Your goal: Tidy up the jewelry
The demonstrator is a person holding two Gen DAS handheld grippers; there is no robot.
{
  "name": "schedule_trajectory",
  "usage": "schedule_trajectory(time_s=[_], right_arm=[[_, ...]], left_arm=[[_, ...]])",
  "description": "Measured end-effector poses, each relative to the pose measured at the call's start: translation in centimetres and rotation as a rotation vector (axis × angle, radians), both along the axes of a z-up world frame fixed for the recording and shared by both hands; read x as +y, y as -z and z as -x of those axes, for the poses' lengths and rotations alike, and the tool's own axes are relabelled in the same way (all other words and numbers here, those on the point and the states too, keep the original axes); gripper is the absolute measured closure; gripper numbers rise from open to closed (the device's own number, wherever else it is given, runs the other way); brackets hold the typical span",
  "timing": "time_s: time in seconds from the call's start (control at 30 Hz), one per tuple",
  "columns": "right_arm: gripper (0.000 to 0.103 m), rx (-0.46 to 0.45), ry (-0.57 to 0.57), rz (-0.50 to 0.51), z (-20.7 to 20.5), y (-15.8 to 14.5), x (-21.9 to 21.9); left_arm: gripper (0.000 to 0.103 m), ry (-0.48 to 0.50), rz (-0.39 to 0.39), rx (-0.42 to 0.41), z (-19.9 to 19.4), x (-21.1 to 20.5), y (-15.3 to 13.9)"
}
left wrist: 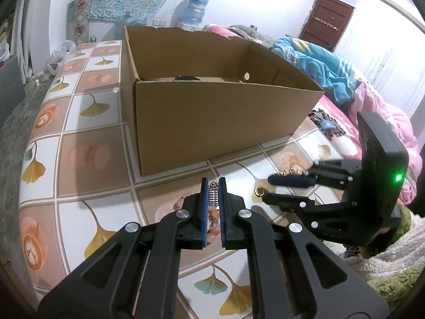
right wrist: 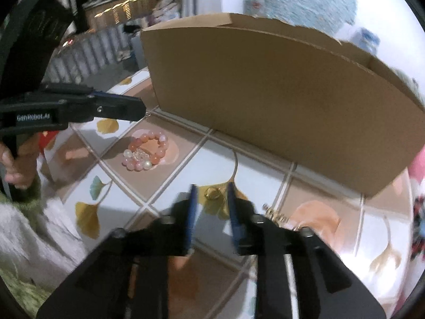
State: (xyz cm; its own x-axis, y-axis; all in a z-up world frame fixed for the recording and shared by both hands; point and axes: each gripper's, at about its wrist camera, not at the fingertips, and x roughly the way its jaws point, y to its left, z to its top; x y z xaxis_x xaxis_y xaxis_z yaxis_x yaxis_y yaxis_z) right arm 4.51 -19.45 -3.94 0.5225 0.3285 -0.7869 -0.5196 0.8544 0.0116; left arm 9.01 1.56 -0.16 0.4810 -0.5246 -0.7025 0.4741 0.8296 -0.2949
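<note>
My left gripper (left wrist: 213, 183) is shut on a small silver pendant (left wrist: 213, 196) and holds it above a pink bead bracelet (right wrist: 144, 150) that lies on the patterned tabletop (left wrist: 93, 154). The bracelet also shows under the left fingers (left wrist: 214, 223). My right gripper (right wrist: 211, 190) is open, with a gold ring (right wrist: 211, 193) on the table between its fingertips. The ring shows in the left wrist view too (left wrist: 258, 191). A gold chain piece (right wrist: 276, 214) lies just right of the right gripper. An open cardboard box (left wrist: 212, 101) stands behind both grippers.
The box (right wrist: 279, 101) fills the back of the table, with something dark inside. A bed with pink and blue quilts (left wrist: 366, 101) lies to the right. A water dispenser (left wrist: 195, 10) and a brown door (left wrist: 329, 18) stand far behind.
</note>
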Motion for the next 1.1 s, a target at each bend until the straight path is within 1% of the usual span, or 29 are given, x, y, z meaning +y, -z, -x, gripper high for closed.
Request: schedule_trajectory(time_s=[0.07, 0.17, 0.2, 0.23, 0.27, 0.33, 0.57, 0.67, 0.73, 0.83, 0.93, 1.0, 1.03, 1.1], right_arm=[[0.075, -0.01, -0.046, 0.018, -0.3, 0.0, 0.2], [0.075, 0.006, -0.106, 0.047, -1.1, 0.6, 0.3], [0.077, 0.009, -0.124, 0.031, -1.4, 0.6, 0.1], [0.086, 0.029, -0.138, 0.006, -1.6, 0.7, -0.2], [0.091, 0.045, -0.148, -0.015, -1.9, 0.6, -0.3], [0.091, 0.051, -0.162, -0.024, -2.0, 0.6, -0.7], [0.091, 0.054, -0.124, -0.07, -1.4, 0.3, -2.0], [0.091, 0.04, -0.097, -0.1, -0.8, -0.6, -2.5], [0.091, 0.019, -0.081, -0.138, -0.4, -1.7, -3.0], [0.091, -0.05, -0.055, -0.226, 0.0, -5.7, -4.4], [0.091, -0.121, -0.016, -0.29, -0.5, -9.2, -5.8], [0.091, -0.144, 0.001, -0.327, -1.5, -10.9, -6.5], [0.091, -0.155, 0.013, -0.345, -2.3, -11.8, -7.0], [0.091, -0.153, 0.037, -0.346, -3.6, -12.4, -7.4]], left_arm=[[0.097, 0.0, 0.001, 0.0, 0.0, 0.0, 0.0], [0.097, -0.001, 0.0, -0.001, 0.1, 0.0, 0.0], [0.097, -0.001, -0.001, -0.001, 0.1, 0.0, 0.0], [0.096, -0.001, -0.002, -0.002, 0.1, 0.0, 0.0], [0.097, -0.001, -0.003, -0.002, 0.1, 0.0, 0.0], [0.096, -0.002, -0.005, -0.006, 0.2, 0.1, -0.2], [0.097, -0.001, -0.014, -0.018, 0.6, 0.3, -0.8], [0.097, 0.009, -0.007, -0.035, 1.0, 0.3, -1.8], [0.097, 0.024, 0.003, -0.065, 1.4, 0.2, -3.1], [0.096, 0.049, 0.012, -0.126, 1.7, -0.2, -5.6], [0.096, 0.074, 0.022, -0.184, 1.0, -1.0, -8.4], [0.096, 0.088, 0.033, -0.206, -0.1, -1.8, -9.7], [0.096, 0.098, 0.037, -0.205, -0.9, -2.2, -10.1], [0.096, 0.112, 0.035, -0.188, -2.6, -3.3, -10.4]])
